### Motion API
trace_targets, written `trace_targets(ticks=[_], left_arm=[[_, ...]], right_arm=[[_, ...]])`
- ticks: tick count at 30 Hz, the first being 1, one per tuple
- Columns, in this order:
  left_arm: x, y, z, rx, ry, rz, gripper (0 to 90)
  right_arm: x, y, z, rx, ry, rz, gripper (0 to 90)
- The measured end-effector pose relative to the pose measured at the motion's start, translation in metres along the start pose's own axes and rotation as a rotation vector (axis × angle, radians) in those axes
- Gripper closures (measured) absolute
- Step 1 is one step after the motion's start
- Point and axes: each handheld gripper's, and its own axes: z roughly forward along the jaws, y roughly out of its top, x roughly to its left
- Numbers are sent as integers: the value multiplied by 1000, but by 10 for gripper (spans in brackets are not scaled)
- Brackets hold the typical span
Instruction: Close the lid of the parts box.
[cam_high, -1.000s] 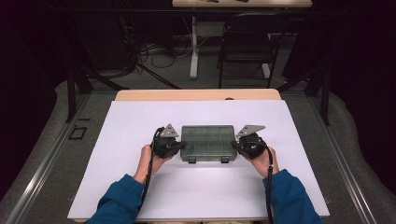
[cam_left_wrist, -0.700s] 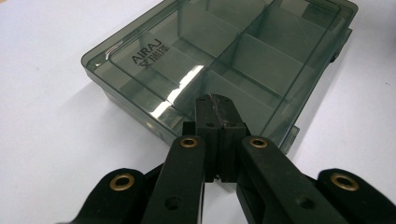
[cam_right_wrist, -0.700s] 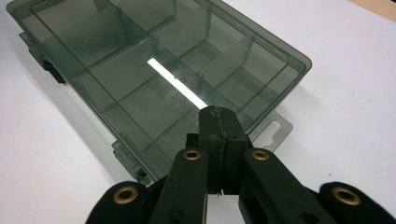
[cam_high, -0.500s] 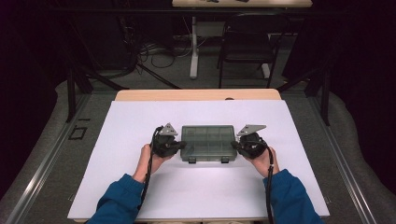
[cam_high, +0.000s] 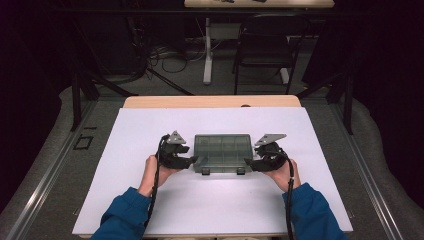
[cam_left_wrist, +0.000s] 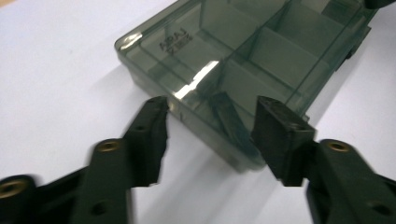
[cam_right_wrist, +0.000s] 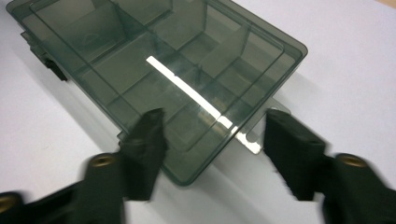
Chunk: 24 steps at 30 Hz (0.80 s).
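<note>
High view: both hands level, left gripper (cam_high: 192, 161) and right gripper (cam_high: 248, 162) fingers just opened, flanking the compartment box (cam_high: 222, 151).

Smoky grey-green, see-through plastic on the compartment box (cam_high: 222, 151), with a bright white glare streak across its lid. Matte black on the left gripper (cam_left_wrist: 210, 135) and right gripper (cam_right_wrist: 212, 140), brass-coloured rivets in the jaws, grey plates on top. Plain white on the table cover (cam_high: 150, 130); pale wood at the table edge (cam_high: 210, 101). Blue sleeves (cam_high: 125, 217).
</note>
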Motion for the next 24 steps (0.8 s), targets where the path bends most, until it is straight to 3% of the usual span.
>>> trace_targets(ticks=[2, 9, 16, 24], left_arm=[[0, -4, -3, 15, 9, -5, 334], [-3, -15, -13, 54, 29, 3, 162], [-12, -22, -27, 57, 63, 20, 110], [-14, -41, -37, 69, 95, 15, 8]], right_arm=[[0, -2, -3, 3, 8, 4, 248], [5, -7, -12, 23, 19, -16, 141], [9, -17, -22, 22, 27, -8, 63], [15, -30, -26, 24, 31, -10, 7]])
